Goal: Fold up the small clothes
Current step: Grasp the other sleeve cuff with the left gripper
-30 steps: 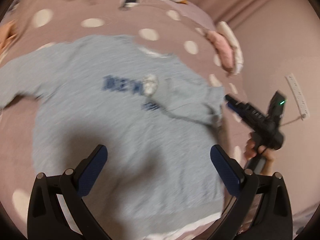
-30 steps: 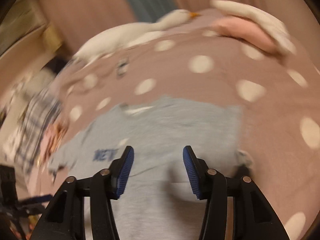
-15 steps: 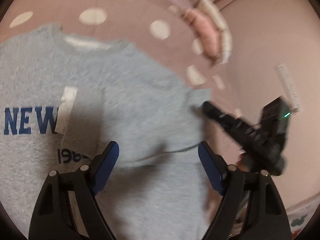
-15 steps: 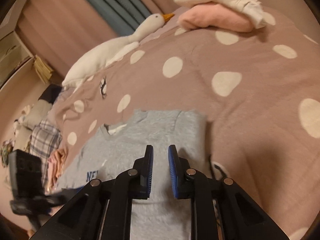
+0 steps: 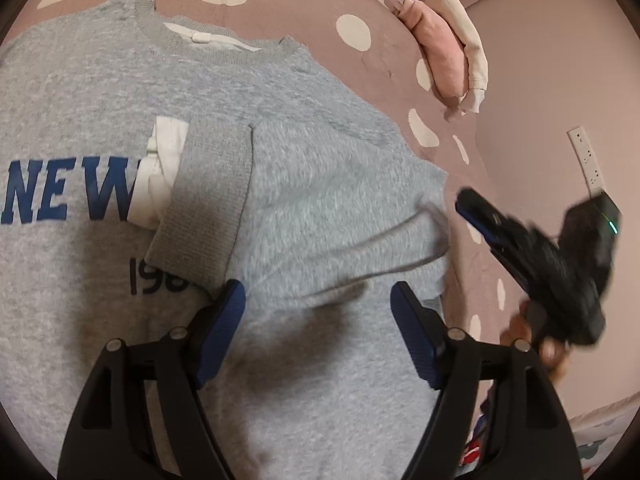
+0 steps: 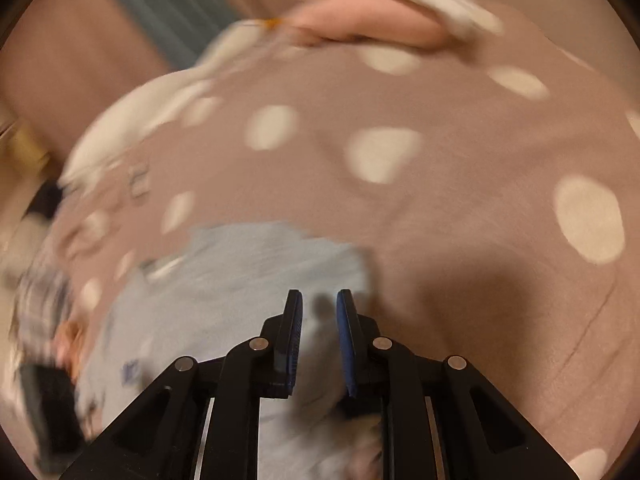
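Note:
A grey sweatshirt (image 5: 312, 184) with blue "NEW" lettering lies flat on the dotted bedspread (image 5: 304, 4). Its right sleeve is folded inward across the chest, the cuff (image 5: 200, 200) over a white tag. My left gripper (image 5: 318, 320) is open and empty, hovering over the folded sleeve. My right gripper (image 6: 319, 320) has its jaws nearly together with a narrow gap and nothing visibly between them, above the sweatshirt's right edge (image 6: 256, 280). In the left wrist view it (image 5: 472, 212) is beside the sweatshirt's right side. The right wrist view is blurred.
Folded pink and cream clothes (image 5: 452, 44) lie at the far edge of the bed. A white goose plush (image 6: 152, 120) lies further back. A wall with a socket strip (image 5: 586, 160) is to the right. Other clothes (image 6: 40, 300) are piled at the left.
The right gripper closed from wide open to nearly shut and moved off the sweatshirt's right edge. The left gripper moved in closer over the folded sleeve.

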Demonstrator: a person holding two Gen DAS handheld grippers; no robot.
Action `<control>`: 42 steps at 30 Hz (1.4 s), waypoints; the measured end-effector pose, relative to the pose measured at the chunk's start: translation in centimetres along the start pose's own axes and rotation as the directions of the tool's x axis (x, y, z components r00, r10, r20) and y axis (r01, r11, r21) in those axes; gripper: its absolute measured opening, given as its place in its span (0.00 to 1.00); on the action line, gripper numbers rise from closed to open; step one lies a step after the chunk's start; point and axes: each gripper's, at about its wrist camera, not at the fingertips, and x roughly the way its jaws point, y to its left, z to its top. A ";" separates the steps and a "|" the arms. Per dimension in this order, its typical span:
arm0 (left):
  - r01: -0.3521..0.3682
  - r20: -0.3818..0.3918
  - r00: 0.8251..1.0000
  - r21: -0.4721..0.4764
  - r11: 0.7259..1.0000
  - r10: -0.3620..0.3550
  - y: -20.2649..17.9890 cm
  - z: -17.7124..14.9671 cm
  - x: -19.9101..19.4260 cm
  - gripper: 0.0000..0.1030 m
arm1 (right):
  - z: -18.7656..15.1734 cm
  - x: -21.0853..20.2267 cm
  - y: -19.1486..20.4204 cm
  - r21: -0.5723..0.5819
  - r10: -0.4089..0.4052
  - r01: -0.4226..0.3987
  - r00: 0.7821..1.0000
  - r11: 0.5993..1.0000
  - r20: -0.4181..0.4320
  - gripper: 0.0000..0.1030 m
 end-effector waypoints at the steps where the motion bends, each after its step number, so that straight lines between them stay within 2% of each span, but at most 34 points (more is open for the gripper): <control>1: 0.004 -0.003 1.000 -0.004 1.000 -0.004 0.0 -0.1 -0.1 0.76 | -0.7 -0.6 1.2 -0.068 0.029 -0.029 1.000 0.997 -0.011 0.19; 2: 0.006 -0.005 1.000 -0.010 1.000 -0.006 0.1 -0.3 -0.5 0.77 | -1.4 -0.9 2.0 -0.115 0.037 -0.040 0.999 0.993 -0.023 0.19; 3: -0.012 -0.001 1.000 -0.013 1.000 0.012 0.3 -0.5 -1.2 0.83 | -2.6 -1.0 3.0 -0.174 0.042 -0.051 0.998 0.983 -0.054 0.19; 5: -0.050 0.018 0.999 -0.013 0.999 0.050 0.9 -1.0 -2.6 0.86 | -4.3 -0.7 3.5 -0.242 0.017 -0.042 0.994 0.969 -0.105 0.19; 9: -0.069 0.065 0.995 -0.065 0.995 0.073 3.6 -2.2 -6.7 0.87 | -8.2 0.7 3.6 -0.389 -0.154 0.074 0.972 0.918 -0.177 0.19; 12: -0.067 0.133 0.987 -0.138 0.988 0.086 6.7 -3.5 -10.8 0.91 | -9.1 -0.4 3.1 -0.369 -0.150 0.076 0.973 0.926 -0.175 0.19; 15: -0.065 0.210 0.971 -0.235 0.970 0.116 10.4 -5.2 -15.1 0.93 | -9.7 -2.2 2.7 -0.326 -0.118 0.058 0.979 0.944 -0.166 0.19; 19: -0.035 0.312 0.935 -0.392 0.919 0.169 16.0 -7.4 -20.2 0.93 | -10.5 -3.7 3.6 -0.324 -0.084 0.034 0.986 0.945 -0.143 0.20; 22: 0.058 0.400 0.897 -0.529 0.846 0.189 20.8 -9.0 -23.6 0.93 | -10.8 -4.4 4.6 -0.324 -0.059 0.013 0.989 0.946 -0.133 0.22; 24: 0.097 0.443 0.869 -0.585 0.805 0.218 23.0 -9.7 -24.9 0.93 | -10.9 -4.5 5.4 -0.329 -0.046 0.000 0.990 0.944 -0.130 0.22; 25: 0.128 0.470 0.850 -0.620 0.774 0.237 24.6 -10.2 -25.8 0.93 | -11.0 -4.6 5.7 -0.332 -0.042 -0.004 0.991 0.943 -0.131 0.23; 28: 0.218 0.529 0.815 -0.660 0.719 0.238 27.6 -10.7 -27.4 0.93 | -11.4 -4.2 6.8 -0.341 -0.040 -0.011 0.989 0.940 -0.141 0.23; 31: 0.292 0.564 0.796 -0.676 0.676 0.220 29.6 -10.4 -27.7 0.93 | -12.1 -3.8 7.7 -0.352 -0.048 -0.011 0.986 0.936 -0.158 0.23; 33: 0.344 0.590 0.783 -0.676 0.652 0.198 30.6 -10.2 -27.8 0.93 | -12.4 -3.5 8.1 -0.358 -0.058 -0.007 0.984 0.934 -0.170 0.24; 34: 0.374 0.610 0.770 -0.669 0.642 0.186 31.0 -9.9 -28.0 0.93 | -12.6 -3.3 8.3 -0.363 -0.067 -0.001 0.983 0.932 -0.172 0.24; 35: 0.382 0.616 0.766 -0.667 0.639 0.185 31.2 -9.5 -28.0 0.93 | -12.8 -3.2 8.6 -0.369 -0.075 0.006 0.982 0.929 -0.174 0.24; 38: 0.383 0.624 0.753 -0.673 0.633 0.209 31.8 -8.4 -28.5 0.92 | -13.1 -2.9 9.2 -0.383 -0.084 0.007 0.979 0.924 -0.184 0.24; 40: 0.362 0.621 0.739 -0.694 0.622 0.263 32.4 -8.4 -29.1 0.90 | -13.2 -2.6 9.5 -0.385 -0.080 0.000 0.978 0.923 -0.191 0.24; 41: 0.354 0.616 0.733 -0.708 0.611 0.289 32.5 -8.5 -29.2 0.85 | -13.2 -2.4 9.6 -0.385 -0.079 -0.002 0.977 0.923 -0.196 0.24; 42: 0.353 0.613 0.729 -0.719 0.600 0.305 32.9 -8.5 -29.2 0.75 | -13.3 -2.2 9.7 -0.383 -0.082 -0.002 0.976 0.924 -0.202 0.24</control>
